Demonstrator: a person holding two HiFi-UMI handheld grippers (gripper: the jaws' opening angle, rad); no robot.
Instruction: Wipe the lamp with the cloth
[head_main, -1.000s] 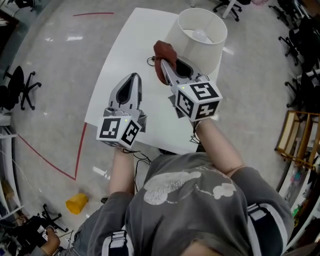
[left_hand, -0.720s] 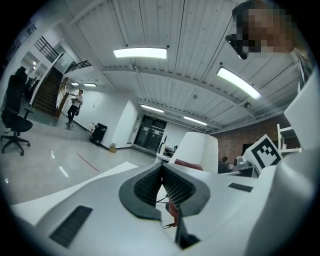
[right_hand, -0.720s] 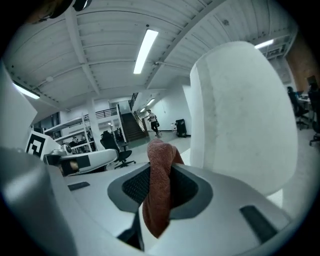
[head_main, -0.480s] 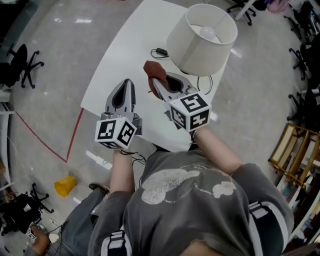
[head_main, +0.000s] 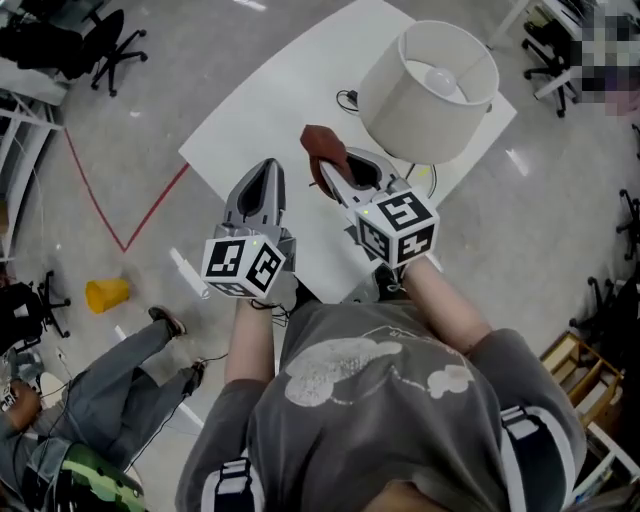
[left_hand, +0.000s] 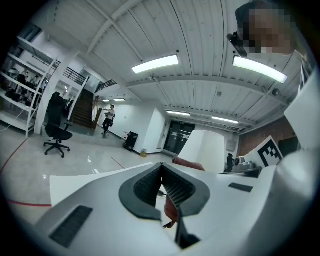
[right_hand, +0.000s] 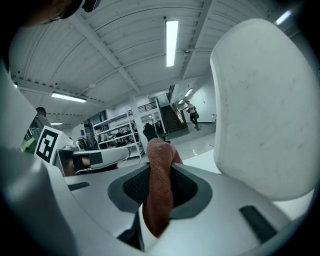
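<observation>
1. We're clamping the rust-brown woven cloth (right_hand: 159, 186) in the right gripper (head_main: 325, 172). Both jaws are pressing on it, with cloth sticking out above the tips and hanging below the pads.
2. In the head view the cloth (head_main: 322, 142) is bunching at the jaw tips over the white rectangular table (head_main: 262, 118), just beside the lower edge of the lamp shade. We can't tell whether it's touching the shade.
3. The white drum-shade table lamp (head_main: 425, 95) is standing upright on the table's far right part. Its bulb (head_main: 441, 77) is showing through the open top. In the right gripper view the shade (right_hand: 265, 110) is filling the right side, close to the jaws.
4. We're holding the left gripper (head_main: 264, 178) over the table, left of the right one and apart from the lamp. Its jaws are meeting at the tips (left_hand: 161, 172) with nothing between them.
5. A black cable (head_main: 347, 98) is lying on the table by the lamp.
6. On the floor, a yellow object (head_main: 105, 294) is lying near a red tape line (head_main: 100, 200), and another person (head_main: 100, 400) is sitting at lower left.
</observation>
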